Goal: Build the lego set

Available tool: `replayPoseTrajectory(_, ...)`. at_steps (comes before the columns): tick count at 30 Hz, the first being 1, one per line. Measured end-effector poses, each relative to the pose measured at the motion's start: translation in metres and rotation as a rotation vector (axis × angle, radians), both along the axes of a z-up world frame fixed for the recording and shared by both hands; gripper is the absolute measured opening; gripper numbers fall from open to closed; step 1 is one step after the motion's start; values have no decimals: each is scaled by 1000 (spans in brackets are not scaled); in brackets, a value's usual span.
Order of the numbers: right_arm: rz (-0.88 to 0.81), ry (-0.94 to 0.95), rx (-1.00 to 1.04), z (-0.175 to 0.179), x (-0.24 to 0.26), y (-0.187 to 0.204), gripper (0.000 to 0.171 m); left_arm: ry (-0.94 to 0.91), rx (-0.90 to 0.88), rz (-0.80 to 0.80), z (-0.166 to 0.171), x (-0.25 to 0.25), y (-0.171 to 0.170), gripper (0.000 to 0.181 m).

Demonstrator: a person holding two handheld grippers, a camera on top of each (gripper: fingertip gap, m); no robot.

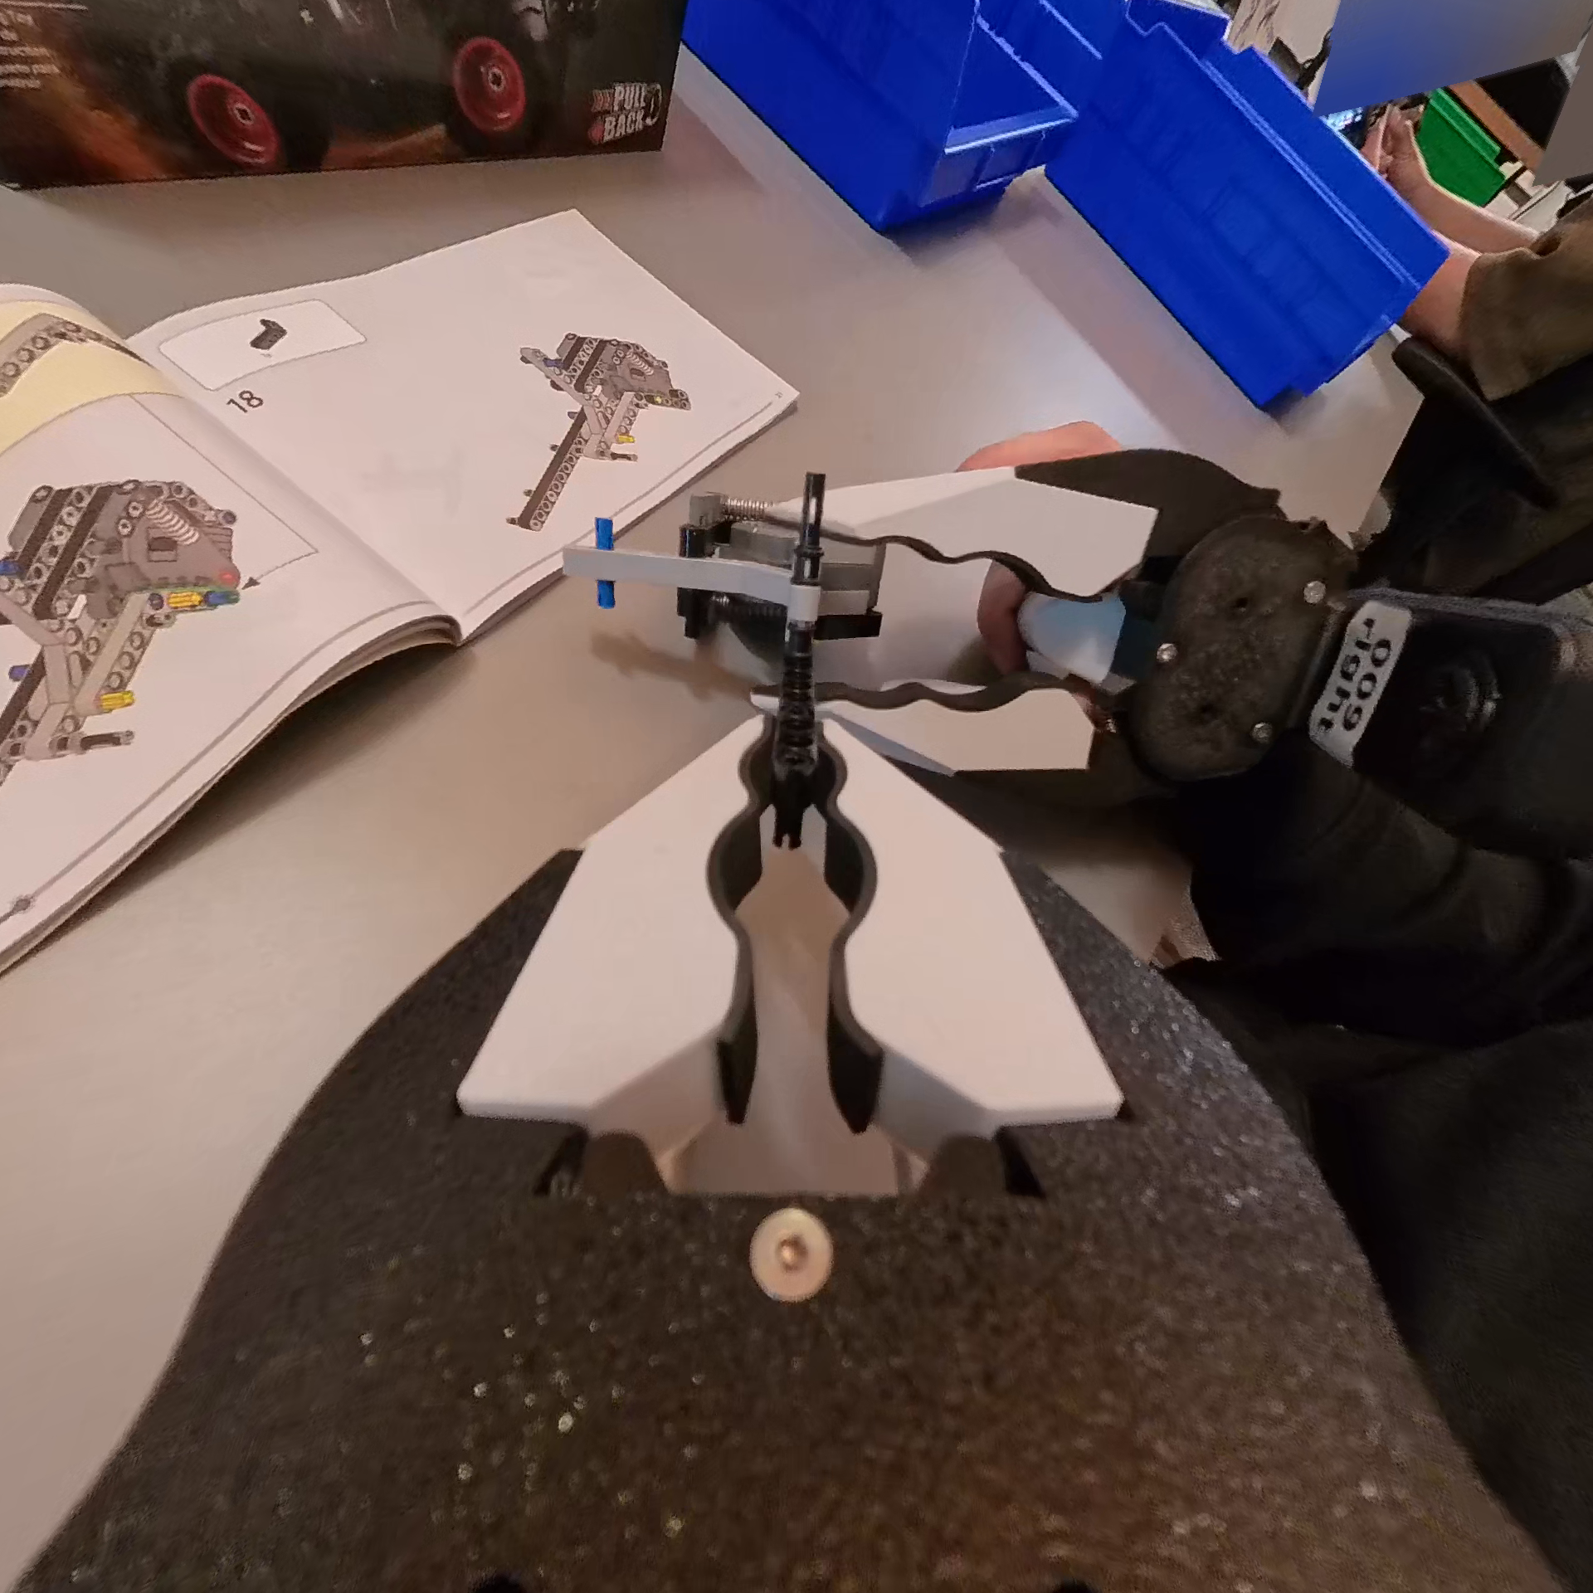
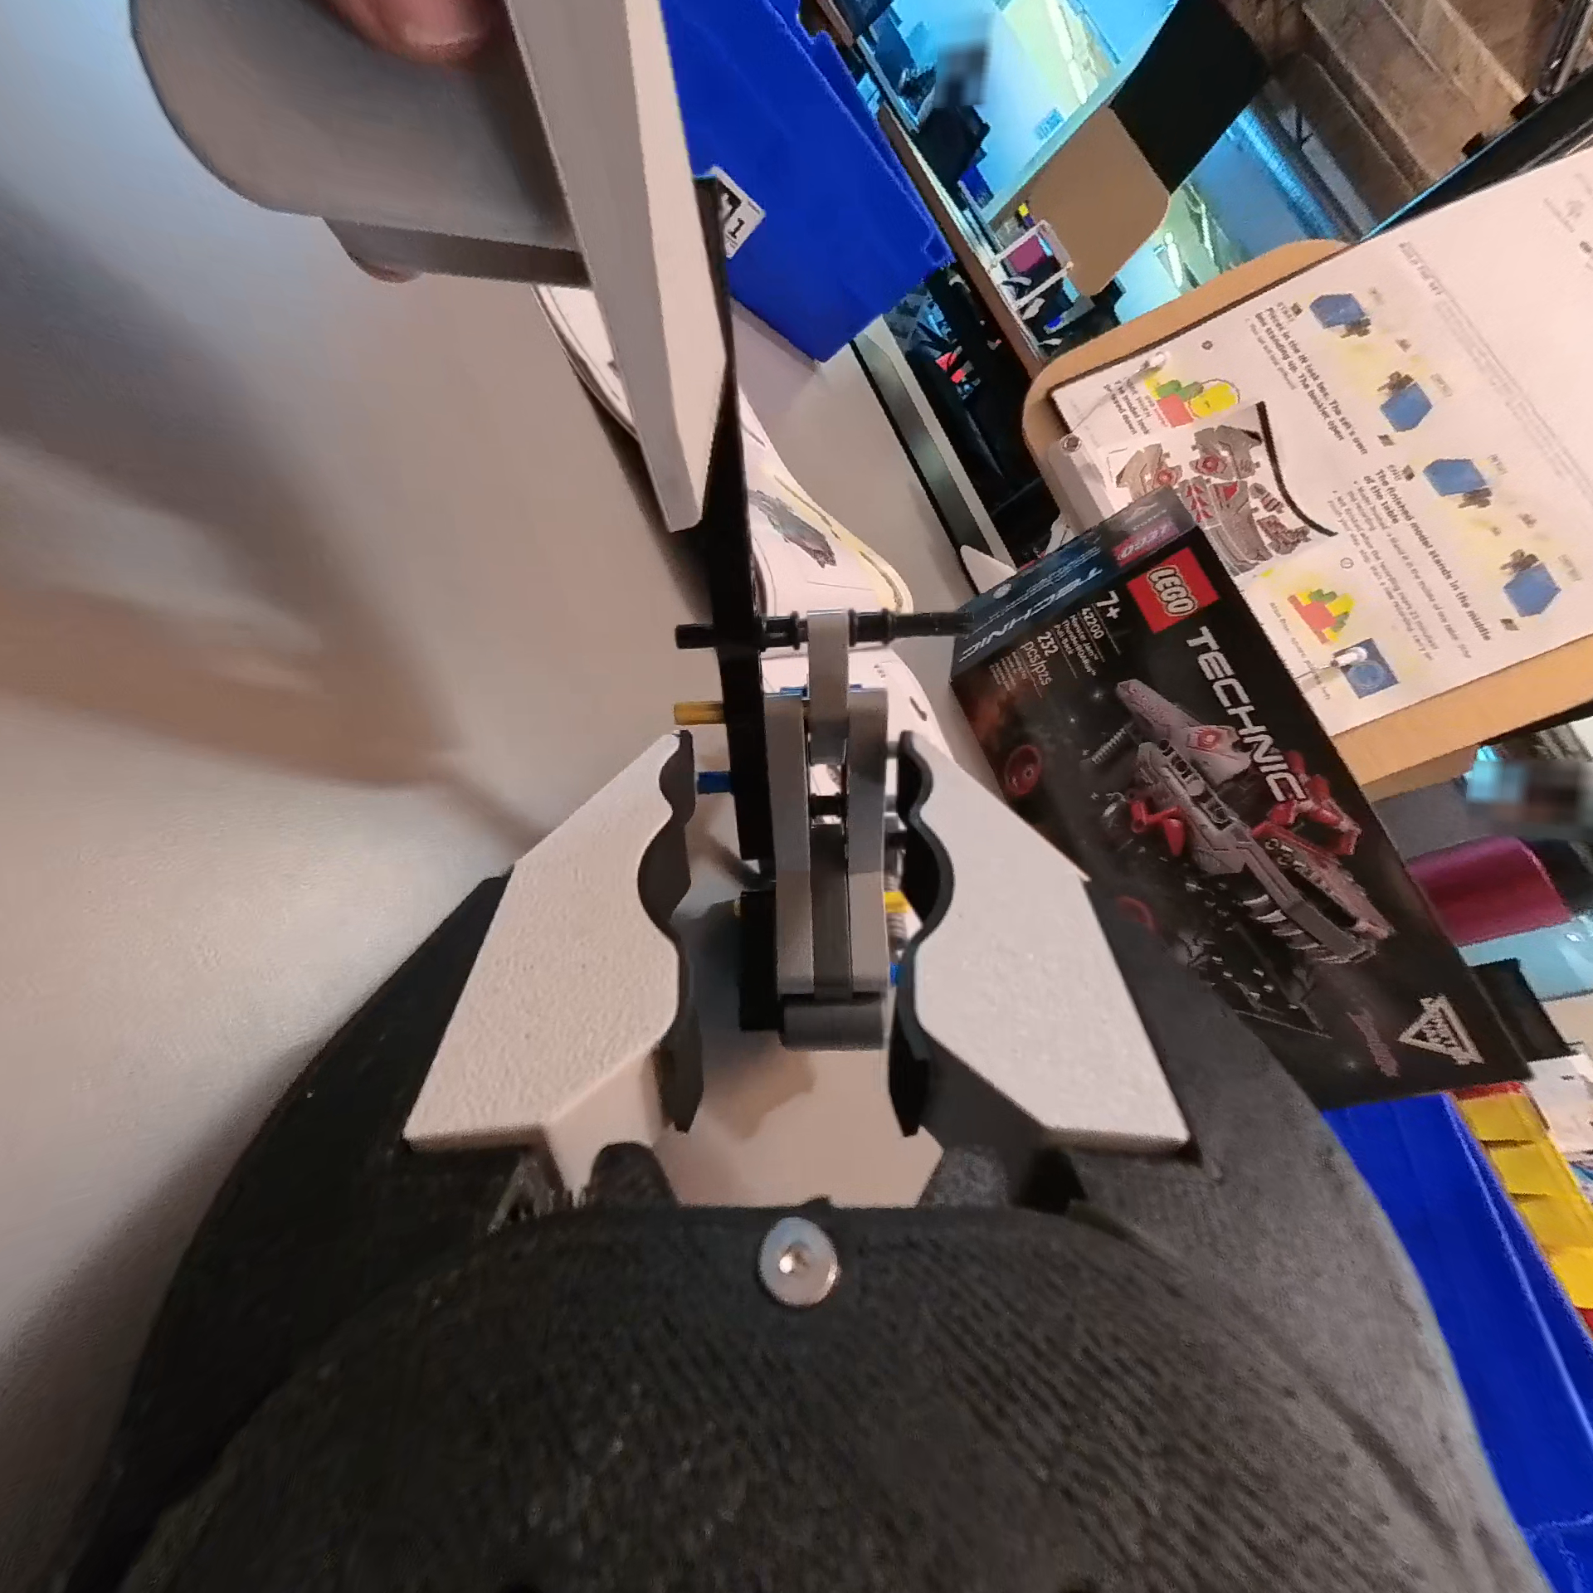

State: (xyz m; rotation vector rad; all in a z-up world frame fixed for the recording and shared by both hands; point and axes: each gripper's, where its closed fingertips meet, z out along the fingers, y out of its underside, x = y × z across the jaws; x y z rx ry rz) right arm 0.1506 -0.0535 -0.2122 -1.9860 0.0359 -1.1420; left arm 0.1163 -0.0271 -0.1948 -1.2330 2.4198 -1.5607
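Observation:
My left gripper [image 1: 789,746] is shut on the lower end of a black axle [image 1: 811,526]. The axle runs up through a small grey and black lego assembly [image 1: 759,565] with springs and a blue pin [image 1: 605,562] at its beam's far end. My right gripper [image 1: 767,603] comes in from the right and is shut on that assembly above the table. In the right wrist view my right gripper [image 2: 793,759] clamps the grey assembly [image 2: 827,871]. The axle [image 2: 896,622] crosses its top beam. The left gripper [image 2: 698,513] comes down from above, seen edge-on.
An open instruction booklet [image 1: 388,483] lies on the grey table [image 1: 215,1077] at left. The lego box [image 1: 345,78] stands behind it and shows in the right wrist view [image 2: 1207,819]. Blue bins [image 1: 1164,172] are at the back right. A person's arm [image 1: 1483,259] reaches in there. A picture sheet on a board [image 2: 1379,414] stands behind the box. Some 5 cm of space lies between my two pairs of fingers.

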Motion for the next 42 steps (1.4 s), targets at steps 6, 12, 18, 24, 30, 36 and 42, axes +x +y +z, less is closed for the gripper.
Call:
replayPoseTrajectory(6,24,60,57,1,-3,6,57,1,-6,4,0,0,0,5)
replayPoseTrajectory(12,23,65,58,1,-3,7,46,5,-12,8,0,0,1,5)
replayPoseTrajectory(18,10,57,49,0,-1,7,47,6,-11,12,0,0,1,5)
replayPoseTrajectory(24,3,37,15,-1,0,5,40,6,-10,10,0,-1,2,5)
replayPoseTrajectory(30,-2,9,2,0,1,6,39,15,-25,15,0,-2,3,5)
replayPoseTrajectory(36,26,21,15,-1,-2,11,59,16,-40,21,3,-1,2,5)
replayPoseTrajectory(42,26,41,64,5,-2,13,47,17,-47,23,3,-1,1,5)
